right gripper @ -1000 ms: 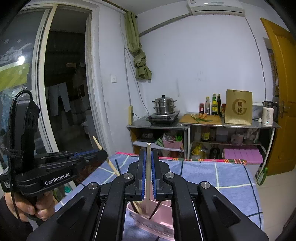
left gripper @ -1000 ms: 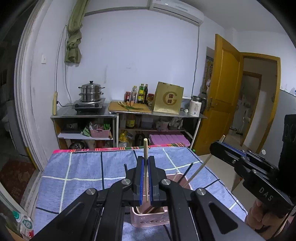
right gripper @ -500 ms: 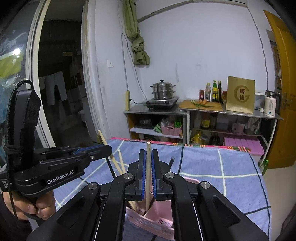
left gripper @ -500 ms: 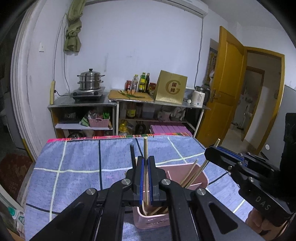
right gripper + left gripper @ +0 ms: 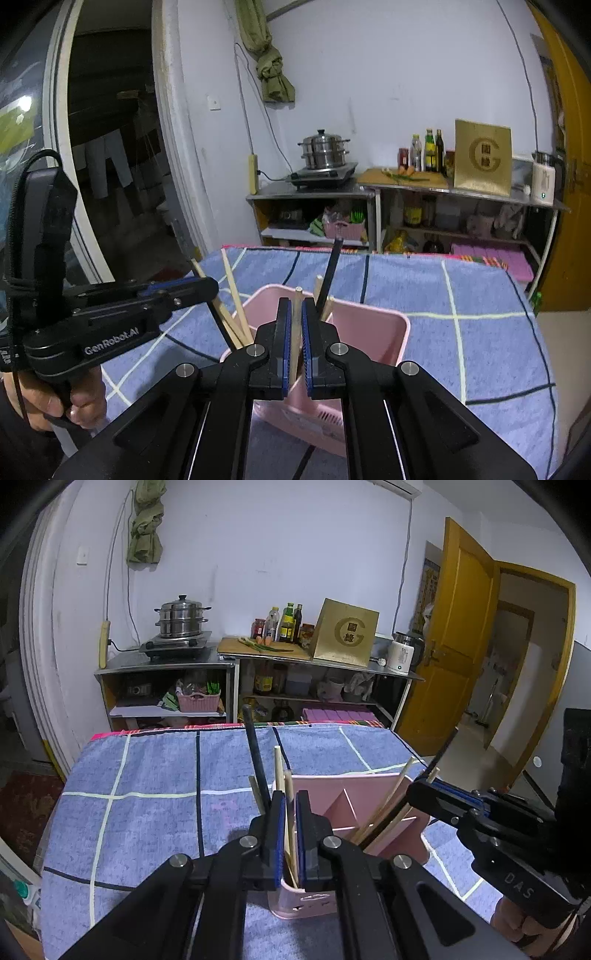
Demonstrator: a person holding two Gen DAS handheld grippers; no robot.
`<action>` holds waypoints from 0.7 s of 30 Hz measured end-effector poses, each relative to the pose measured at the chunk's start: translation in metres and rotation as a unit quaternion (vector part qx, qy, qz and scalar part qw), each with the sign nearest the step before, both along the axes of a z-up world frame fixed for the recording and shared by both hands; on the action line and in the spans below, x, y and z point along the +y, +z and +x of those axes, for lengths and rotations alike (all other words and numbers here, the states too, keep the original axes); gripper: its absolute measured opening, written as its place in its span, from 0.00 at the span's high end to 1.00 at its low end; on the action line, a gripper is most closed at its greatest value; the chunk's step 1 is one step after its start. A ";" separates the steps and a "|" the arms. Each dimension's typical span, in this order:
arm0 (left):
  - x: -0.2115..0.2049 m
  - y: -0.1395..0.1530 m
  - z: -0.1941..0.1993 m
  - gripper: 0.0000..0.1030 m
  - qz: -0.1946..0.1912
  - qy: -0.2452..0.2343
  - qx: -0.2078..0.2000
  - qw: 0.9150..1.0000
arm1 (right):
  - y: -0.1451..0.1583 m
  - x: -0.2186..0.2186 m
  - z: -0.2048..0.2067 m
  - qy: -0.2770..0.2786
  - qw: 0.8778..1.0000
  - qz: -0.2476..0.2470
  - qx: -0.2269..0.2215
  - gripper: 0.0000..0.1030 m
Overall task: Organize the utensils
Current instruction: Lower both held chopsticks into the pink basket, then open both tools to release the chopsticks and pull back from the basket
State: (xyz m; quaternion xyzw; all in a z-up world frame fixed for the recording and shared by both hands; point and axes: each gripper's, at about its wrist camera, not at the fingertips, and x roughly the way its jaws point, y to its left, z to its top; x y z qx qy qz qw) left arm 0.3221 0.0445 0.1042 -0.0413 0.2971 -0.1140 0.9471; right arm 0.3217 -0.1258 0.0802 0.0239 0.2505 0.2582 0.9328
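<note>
left gripper: jaws nearly closed, pads clamped on a pale wooden chopstick; stick stands close to upright, top pokes above the pads, lower part runs down into the pink holder
right gripper: jaws also nearly closed, clamped on a second wooden chopstick; stick upright, lower end drops inside the holder, can't tell if it touches bottom
pink holder: plastic organizer with inner dividers, sits on the blue checked cloth covering the bench, directly under both grippers; near rim hidden behind the jaws in both views
holder contents, left-wrist view: black stick and two more pale chopsticks leaning in the left compartment just beside the gripped one; several wooden and dark ones leaning right in the far-right compartment
holder contents, right-wrist view: one black stick leaning right behind the jaws, a cluster of wooden ones leaning left at the left end
cross-views: right gripper body shows at right edge of the left-wrist view, hand under it; left gripper body shows at left in the right-wrist view, hand wrapped on its grip
background: steel shelf unit against the wall with steamer pot, bottles, gold box; yellow door open at right
</note>
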 end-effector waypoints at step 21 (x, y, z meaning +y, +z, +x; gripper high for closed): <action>0.004 0.021 -0.103 0.83 -0.025 0.001 -0.045 0.999 | 0.018 -0.037 -0.080 0.000 0.999 0.014 -0.031 0.77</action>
